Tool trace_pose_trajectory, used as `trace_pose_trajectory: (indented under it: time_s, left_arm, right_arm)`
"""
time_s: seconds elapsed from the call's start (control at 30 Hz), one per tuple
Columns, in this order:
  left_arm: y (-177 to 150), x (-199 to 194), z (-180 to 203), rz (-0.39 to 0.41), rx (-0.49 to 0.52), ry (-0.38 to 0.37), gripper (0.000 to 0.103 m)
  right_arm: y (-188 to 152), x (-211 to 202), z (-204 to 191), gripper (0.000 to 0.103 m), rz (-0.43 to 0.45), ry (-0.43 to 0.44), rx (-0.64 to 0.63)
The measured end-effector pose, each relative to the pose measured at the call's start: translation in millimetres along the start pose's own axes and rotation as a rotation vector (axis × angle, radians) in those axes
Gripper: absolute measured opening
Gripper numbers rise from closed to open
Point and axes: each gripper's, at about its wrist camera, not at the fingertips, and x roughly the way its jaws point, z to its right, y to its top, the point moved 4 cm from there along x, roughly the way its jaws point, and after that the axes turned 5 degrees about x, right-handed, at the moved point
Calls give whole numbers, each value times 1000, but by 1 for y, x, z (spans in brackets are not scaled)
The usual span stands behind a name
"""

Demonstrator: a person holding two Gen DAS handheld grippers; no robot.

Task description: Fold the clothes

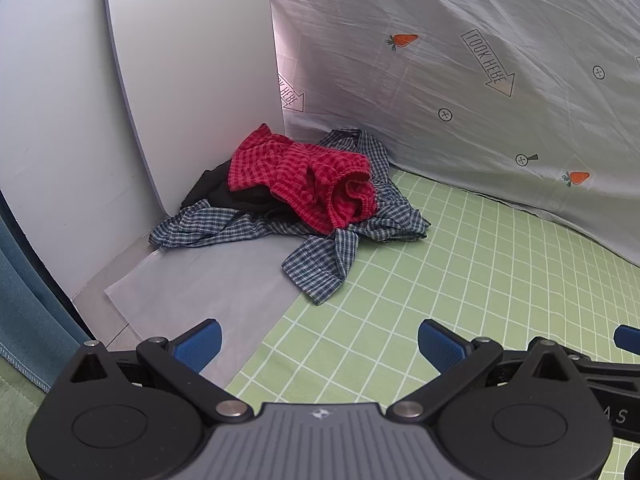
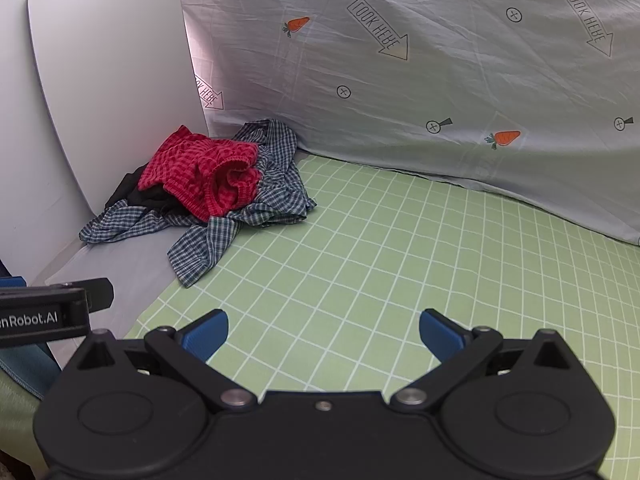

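A heap of clothes lies in the far left corner. A crumpled red checked garment [image 1: 316, 178] [image 2: 208, 172] sits on top of a blue-and-white plaid shirt [image 1: 320, 264] [image 2: 200, 250], with a black garment [image 1: 224, 192] [image 2: 140, 196] under its left side. My left gripper [image 1: 319, 342] is open and empty, low over the surface, well short of the heap. My right gripper [image 2: 323, 332] is open and empty, to the right of the left one, also short of the heap.
A green grid-pattern cloth [image 1: 480, 280] [image 2: 400, 260] covers the surface, with a grey sheet [image 1: 208, 280] at its left. White panels [image 1: 180, 60] stand at the left. A pale printed sheet [image 2: 440, 80] hangs behind. The left gripper's body [image 2: 44, 312] shows in the right wrist view.
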Motion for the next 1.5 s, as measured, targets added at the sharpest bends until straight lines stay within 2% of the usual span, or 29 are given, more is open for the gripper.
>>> trace_pose_trajectory:
  time_s: [1.13,1.5]
  left_arm:
    - [3,2,4,-11,13,-8,103]
    - [12,22,5,-37,10,5,103]
  right_arm:
    - [-1,0,0,103,-6,7,-4]
    - [9,19,4,103,-18,-3,-15]
